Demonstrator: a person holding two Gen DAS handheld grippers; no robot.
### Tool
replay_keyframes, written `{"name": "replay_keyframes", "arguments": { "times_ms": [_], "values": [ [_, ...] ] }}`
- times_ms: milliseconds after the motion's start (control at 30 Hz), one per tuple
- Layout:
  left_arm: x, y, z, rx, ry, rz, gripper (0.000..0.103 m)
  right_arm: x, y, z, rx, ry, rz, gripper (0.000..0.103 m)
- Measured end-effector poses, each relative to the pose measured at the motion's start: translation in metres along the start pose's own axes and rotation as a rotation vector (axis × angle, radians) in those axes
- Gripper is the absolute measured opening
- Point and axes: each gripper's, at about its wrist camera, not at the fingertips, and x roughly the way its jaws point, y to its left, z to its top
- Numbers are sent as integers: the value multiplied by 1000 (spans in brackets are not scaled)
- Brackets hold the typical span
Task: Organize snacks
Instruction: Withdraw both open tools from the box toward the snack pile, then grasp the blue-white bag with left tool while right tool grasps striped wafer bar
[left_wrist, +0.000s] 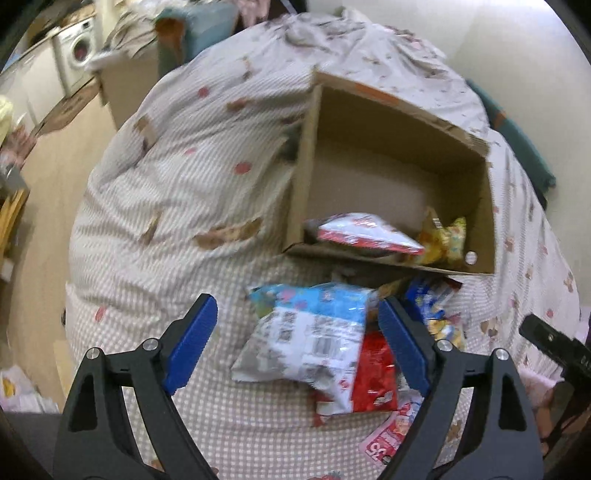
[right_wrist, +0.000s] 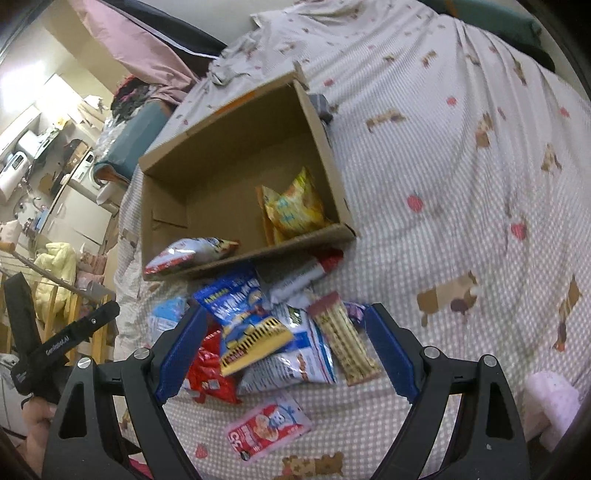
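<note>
An open cardboard box (left_wrist: 369, 122) lies on the bed, seen too in the right wrist view (right_wrist: 236, 125). Inside it are a red-and-white packet (left_wrist: 369, 232) (right_wrist: 188, 254) and a yellow packet (left_wrist: 447, 240) (right_wrist: 295, 206). In front of the box is a pile of snacks. My left gripper (left_wrist: 297, 306) is open above a blue-and-white packet (left_wrist: 310, 332), its pads apart from it, and a red packet (left_wrist: 376, 380) lies beneath. My right gripper (right_wrist: 286, 310) is open over a blue-and-yellow packet (right_wrist: 247, 317), a white-and-blue packet (right_wrist: 291, 362) and a tan cracker pack (right_wrist: 343, 339). A pink packet (right_wrist: 266, 428) lies nearest.
The bed cover (right_wrist: 461, 184) with bears and strawberries spreads right of the pile. A teal pillow (right_wrist: 136, 140) lies beyond the box. A washing machine (left_wrist: 79, 55) and wooden floor (left_wrist: 55, 177) are off the bed's left. A hand (right_wrist: 37, 424) holds the left gripper's handle.
</note>
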Motion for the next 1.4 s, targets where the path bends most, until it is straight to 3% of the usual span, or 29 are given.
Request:
{"name": "replay_keyframes", "arguments": {
  "times_ms": [200, 367, 633, 700, 900, 1000, 1067, 1200, 1300, 1400],
  "values": [
    [22, 23, -1, -101, 81, 11, 87, 11, -22, -3, 70, 50, -11, 89],
    [57, 29, -11, -164, 227, -47, 87, 14, -29, -1, 114, 60, -1, 89],
    [80, -6, -20, -55, 269, -72, 87, 18, -25, 0, 108, 72, 7, 89],
    [85, -16, -22, -22, 282, -56, 91, 21, -25, -1, 110, 84, 11, 89],
    [100, -28, -32, 27, 323, 13, 91, 33, -25, -2, 116, 129, 2, 89],
    [102, -25, -35, 11, 325, 14, 90, 40, -30, -1, 131, 133, -61, 89],
    [102, -25, -35, 6, 323, 9, 85, 45, -35, 2, 113, 121, -166, 88],
    [102, -26, -34, 15, 322, 9, 76, 68, -47, 2, 112, 215, -188, 60],
    [102, -29, -31, 19, 320, 17, 66, 89, -52, -6, 173, 301, -100, 55],
    [100, -33, -28, 34, 310, 27, 58, 101, -42, -9, 92, 325, -165, 55]
  ]
}}
